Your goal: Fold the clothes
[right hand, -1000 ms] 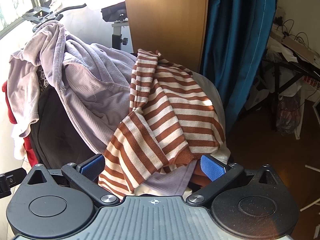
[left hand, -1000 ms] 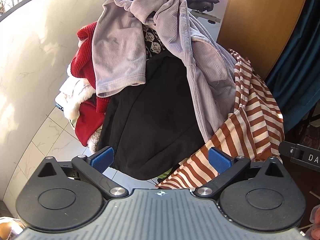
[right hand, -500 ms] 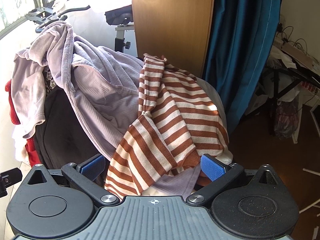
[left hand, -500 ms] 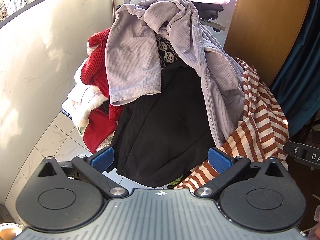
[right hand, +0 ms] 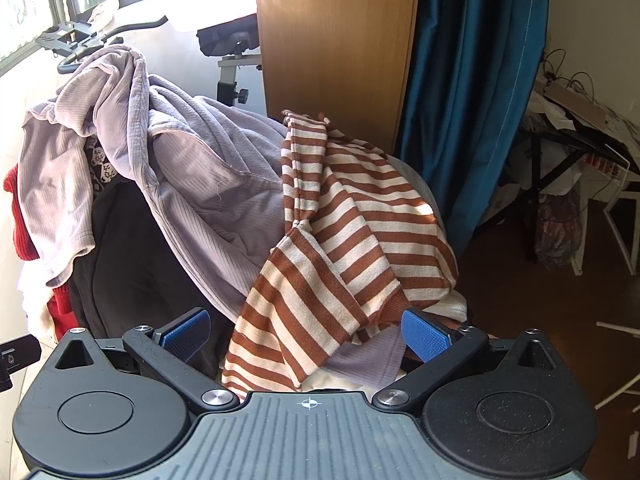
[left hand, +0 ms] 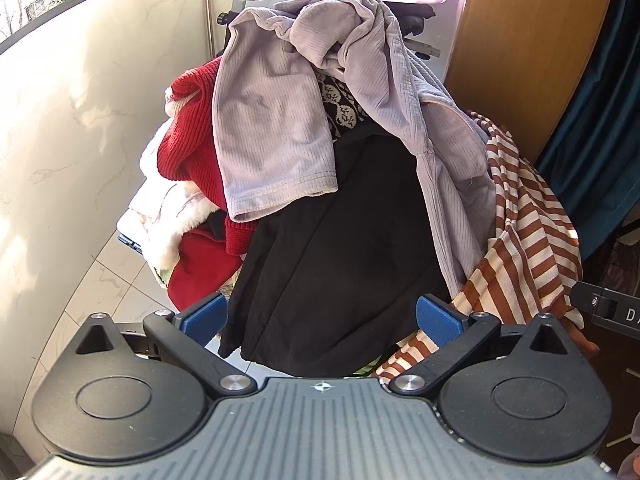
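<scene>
Clothes are heaped in front of you: a lilac top (left hand: 276,140) draped over the peak, a black garment (left hand: 340,248) below it, a red knit (left hand: 192,140) to the left, a striped shirt (right hand: 344,240) hanging on the right. Your left claw (left hand: 322,318) gapes wide at the black garment's hem, gripping nothing. Your right claw (right hand: 306,332) also gapes wide, empty, the striped shirt's lower edge hanging between its pads.

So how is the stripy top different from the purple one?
The striped top has rusty brown and cream bands; the lilac top is one plain colour with fine ribs. The lilac top sits highest on the pile; the striped top hangs lower, on the curtain side. Both are unfolded, draped over the heap, and neither open gripper holds them.
</scene>
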